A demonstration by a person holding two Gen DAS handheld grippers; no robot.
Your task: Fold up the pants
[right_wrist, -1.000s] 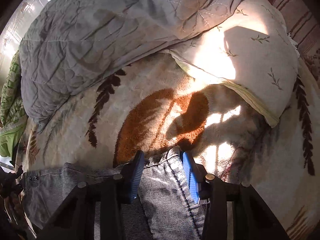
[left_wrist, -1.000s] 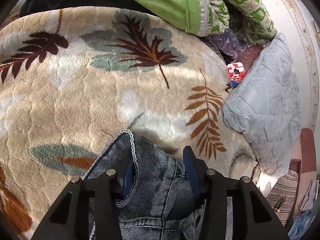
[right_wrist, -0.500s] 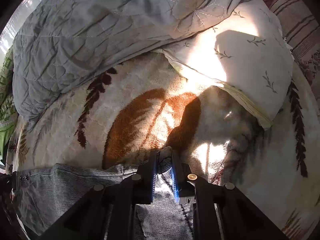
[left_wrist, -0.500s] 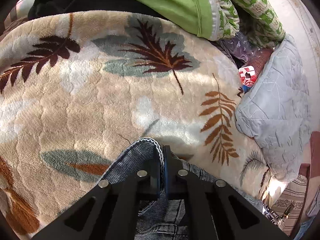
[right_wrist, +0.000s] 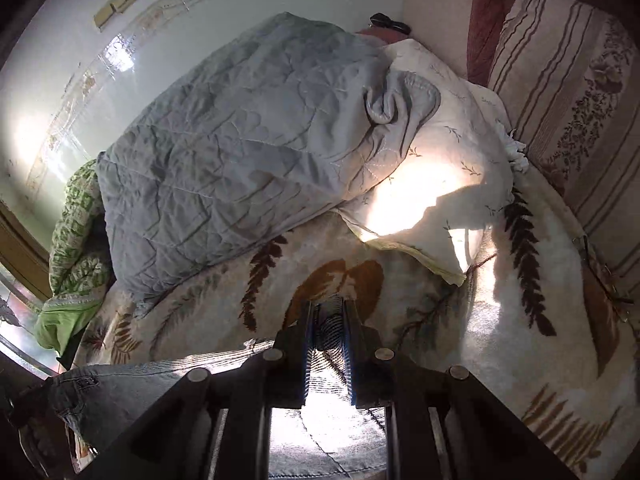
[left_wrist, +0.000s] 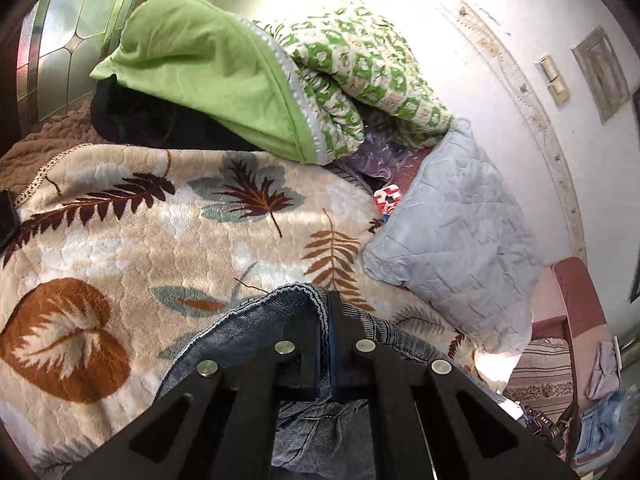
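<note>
The pants are blue-grey striped denim lying on a cream blanket with a leaf pattern. My left gripper is shut on the pants' hemmed edge and holds it raised off the blanket. My right gripper is shut on another edge of the pants, also lifted; the waistband with a button stretches off to the lower left. The cloth under both grippers is hidden by the black fingers.
A grey quilted cover lies at the right, and shows large in the right wrist view. A green quilt is piled at the back. A white pillow and striped cushion lie by the wall.
Both grippers went from open to shut on the pants' edges, then rose and tilted up, lifting the cloth off the blanket; the walls have come into view.
</note>
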